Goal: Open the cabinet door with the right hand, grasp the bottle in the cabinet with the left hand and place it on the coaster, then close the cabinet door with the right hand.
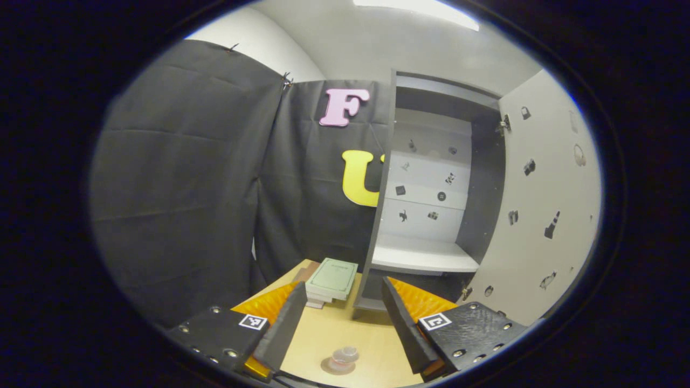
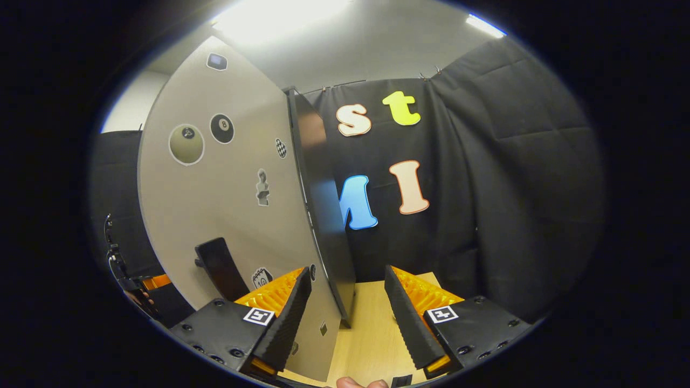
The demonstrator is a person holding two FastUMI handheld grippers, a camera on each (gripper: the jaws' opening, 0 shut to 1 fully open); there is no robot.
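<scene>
In the left gripper view we see the cabinet [image 1: 431, 178] with its door [image 1: 544, 215] swung open and one bare shelf [image 1: 426, 257]. One clear bottle [image 1: 345, 357] stands on the coaster [image 1: 330, 367] on the table [image 1: 345, 328], between the left gripper [image 1: 345, 323]'s spread fingers; a stack of books [image 1: 331, 280] lies beyond.

In the right gripper view, the right gripper [image 2: 347, 318] is apart, straddling the door's edge without touching; the black handle [image 2: 221, 267] is partly hidden.

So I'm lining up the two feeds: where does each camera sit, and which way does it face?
Left gripper view: rides the open left gripper, facing the open cabinet, books and bottle on coaster below.
Right gripper view: rides the open right gripper, facing the cabinet door edge and handle; a fingertip at bottom.
Shared: door, wooden table.
</scene>
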